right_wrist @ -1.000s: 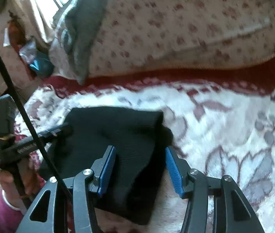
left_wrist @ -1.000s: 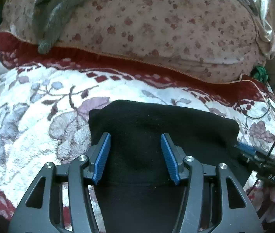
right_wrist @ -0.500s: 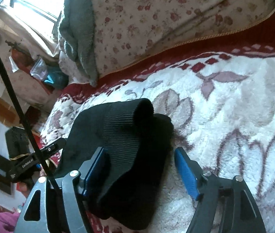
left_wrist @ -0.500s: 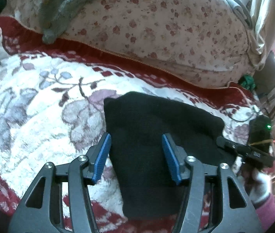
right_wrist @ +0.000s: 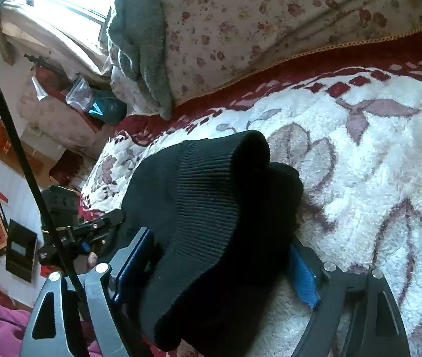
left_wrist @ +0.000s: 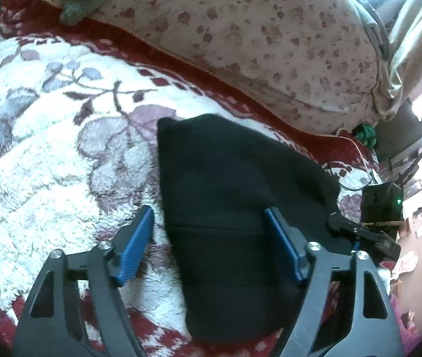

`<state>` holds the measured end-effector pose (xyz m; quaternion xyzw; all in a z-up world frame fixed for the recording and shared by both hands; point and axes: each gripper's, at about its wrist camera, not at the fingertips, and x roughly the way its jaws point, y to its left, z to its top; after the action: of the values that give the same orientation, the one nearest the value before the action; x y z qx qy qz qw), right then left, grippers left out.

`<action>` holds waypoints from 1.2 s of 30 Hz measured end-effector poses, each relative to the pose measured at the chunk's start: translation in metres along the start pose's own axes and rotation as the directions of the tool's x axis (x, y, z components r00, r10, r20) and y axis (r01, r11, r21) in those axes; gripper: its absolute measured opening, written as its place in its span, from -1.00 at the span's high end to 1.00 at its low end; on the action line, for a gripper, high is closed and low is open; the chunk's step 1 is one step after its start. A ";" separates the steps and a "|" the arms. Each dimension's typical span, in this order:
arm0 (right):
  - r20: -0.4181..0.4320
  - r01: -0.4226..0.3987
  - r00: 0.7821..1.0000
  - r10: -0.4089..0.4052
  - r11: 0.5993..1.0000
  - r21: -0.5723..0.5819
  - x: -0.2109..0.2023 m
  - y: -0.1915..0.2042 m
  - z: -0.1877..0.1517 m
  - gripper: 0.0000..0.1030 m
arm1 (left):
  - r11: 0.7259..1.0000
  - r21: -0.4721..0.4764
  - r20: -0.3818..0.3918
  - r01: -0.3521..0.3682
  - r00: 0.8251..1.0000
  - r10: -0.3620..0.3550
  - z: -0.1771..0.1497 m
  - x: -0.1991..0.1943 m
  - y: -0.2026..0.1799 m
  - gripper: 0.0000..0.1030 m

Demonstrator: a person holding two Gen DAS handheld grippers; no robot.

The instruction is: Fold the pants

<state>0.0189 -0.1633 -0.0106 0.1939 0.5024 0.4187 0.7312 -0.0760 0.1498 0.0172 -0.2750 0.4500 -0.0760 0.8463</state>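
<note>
The black knit pants (left_wrist: 228, 208) lie folded into a compact bundle on the white, floral fleece blanket (left_wrist: 47, 160). My left gripper (left_wrist: 211, 244) is open, its blue pads either side of the bundle's near part, not pinching it. In the right wrist view the pants (right_wrist: 211, 214) show a ribbed band on top, its far end humped up. My right gripper (right_wrist: 219, 261) is open around the near end of the bundle; cloth hides part of the right pad. The right gripper also shows at the right edge of the left wrist view (left_wrist: 359, 232).
A floral duvet (left_wrist: 270, 29) is piled along the far side, with a grey towel (right_wrist: 139, 35) draped on it. The blanket's red border (left_wrist: 181, 59) runs below the duvet. A black box with a green light (left_wrist: 383, 205) and room clutter lie off the bed's end.
Both grippers have pulled back and lifted, still open. The left view has swung right, so the bundle sits more to the right. In the right view the ribbed band has risen nearer the camera.
</note>
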 end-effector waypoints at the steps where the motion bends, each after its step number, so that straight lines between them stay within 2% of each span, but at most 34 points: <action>1: 0.000 -0.004 1.000 0.004 1.000 0.003 0.000 -0.001 0.000 -0.64 | 1.000 -0.011 -0.002 -0.001 1.000 0.001 -0.001 0.002 0.003 -0.64; 5: 0.004 0.006 1.000 -0.006 1.000 0.011 0.002 0.000 0.000 -0.63 | 1.000 -0.010 0.007 0.007 1.000 -0.007 -0.001 0.007 0.004 -0.66; 8: 0.007 0.069 0.998 -0.069 0.997 -0.042 0.003 0.008 -0.002 -0.30 | 0.999 0.036 0.027 -0.030 0.999 0.029 -0.005 0.010 -0.004 -0.66; 10: 0.022 0.070 0.997 -0.069 0.996 -0.053 0.000 0.009 -0.005 -0.16 | 0.995 0.096 0.031 -0.039 0.999 0.036 -0.008 0.014 -0.013 -0.34; 11: 0.034 0.065 0.997 -0.063 0.997 -0.050 -0.002 0.009 -0.006 -0.03 | 0.994 0.104 0.025 -0.025 0.999 0.023 -0.009 0.015 -0.014 -0.13; 12: 0.046 0.062 0.997 -0.060 0.997 -0.046 -0.005 0.008 -0.007 0.01 | 0.994 0.105 0.038 -0.030 0.999 0.026 -0.009 0.013 -0.017 -0.01; 15: 0.073 0.050 0.996 -0.047 0.997 -0.050 -0.013 0.012 -0.008 0.14 | 0.990 0.138 0.049 -0.029 0.999 0.022 -0.010 0.009 -0.024 0.30; 17: 0.082 0.059 0.995 -0.053 0.996 -0.073 -0.017 0.019 -0.008 0.18 | 0.990 0.142 0.050 -0.025 0.999 0.018 -0.008 0.004 -0.026 0.36; 20: 0.098 0.050 0.994 -0.041 0.994 -0.095 -0.023 0.032 -0.006 0.22 | 0.992 0.128 0.052 -0.011 0.999 0.004 -0.006 -0.003 -0.025 0.41; 25: 0.095 0.035 0.995 -0.022 0.990 -0.134 -0.016 0.055 -0.002 0.24 | 0.992 0.124 0.111 -0.029 0.994 0.015 0.001 -0.032 -0.020 0.43; 28: 0.093 -0.003 0.996 0.016 0.990 -0.143 -0.007 0.069 0.003 0.24 | 0.992 0.117 0.145 -0.039 0.989 0.021 0.009 -0.054 -0.010 0.43; 32: 0.076 -0.042 0.996 0.056 0.983 -0.178 0.020 0.095 0.014 0.24 | 0.989 0.117 0.192 -0.089 0.979 0.065 0.018 -0.081 0.007 0.43; 36: 0.044 -0.080 0.995 0.091 0.976 -0.201 0.057 0.119 0.027 0.24 | 0.987 0.077 0.233 -0.140 0.965 0.119 0.029 -0.110 0.042 0.43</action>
<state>0.0016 -0.0451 0.0523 0.1520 0.4297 0.4926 0.7413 -0.1221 0.2376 0.0873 -0.2122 0.3632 -0.0093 0.9072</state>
